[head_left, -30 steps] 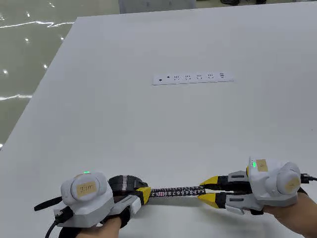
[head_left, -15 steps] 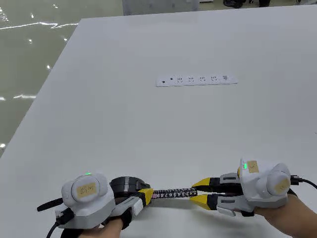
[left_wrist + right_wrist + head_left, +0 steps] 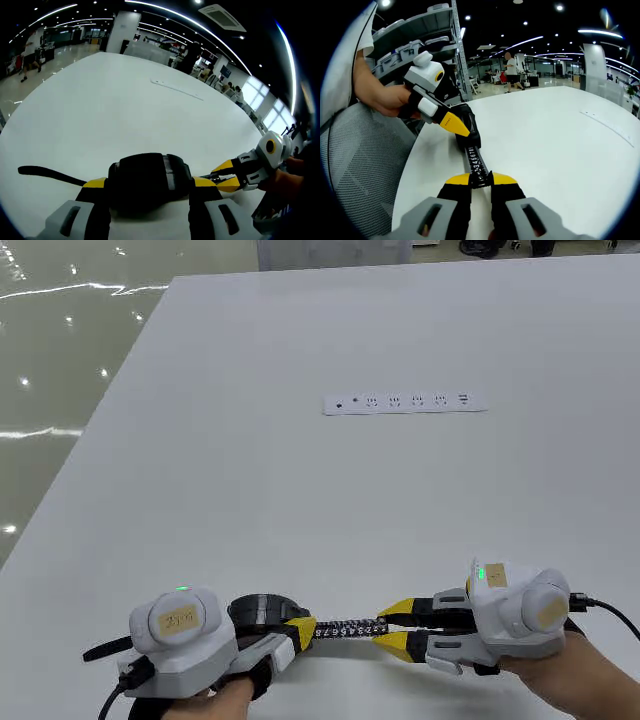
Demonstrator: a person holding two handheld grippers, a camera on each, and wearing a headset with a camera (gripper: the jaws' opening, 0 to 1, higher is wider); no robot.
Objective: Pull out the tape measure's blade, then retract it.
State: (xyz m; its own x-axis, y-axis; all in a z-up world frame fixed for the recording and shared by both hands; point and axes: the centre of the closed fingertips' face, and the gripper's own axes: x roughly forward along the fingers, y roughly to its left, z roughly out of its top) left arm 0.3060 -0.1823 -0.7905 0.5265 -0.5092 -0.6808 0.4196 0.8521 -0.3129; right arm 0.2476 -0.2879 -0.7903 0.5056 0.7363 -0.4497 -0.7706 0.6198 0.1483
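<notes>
The black tape measure case [image 3: 262,614] rests near the table's front edge, and my left gripper [image 3: 290,635] is shut on it; in the left gripper view the case [image 3: 149,181] sits between the yellow-tipped jaws. Its black blade [image 3: 348,628] with white numbers runs a short way right to my right gripper [image 3: 390,628], which is shut on the blade's end. In the right gripper view the blade [image 3: 476,165] stretches from my jaws to the case [image 3: 466,123]. A black wrist strap [image 3: 47,174] trails left of the case.
A white power strip [image 3: 404,402] lies flat in the middle of the white table [image 3: 300,490]. The table's left edge drops to a glossy floor [image 3: 50,370]. A mesh chair [image 3: 355,160] and shelving stand behind the person.
My right gripper has moved left toward the case, so the exposed blade is shorter. The left gripper holds the case in place. The head camera has shifted a little.
</notes>
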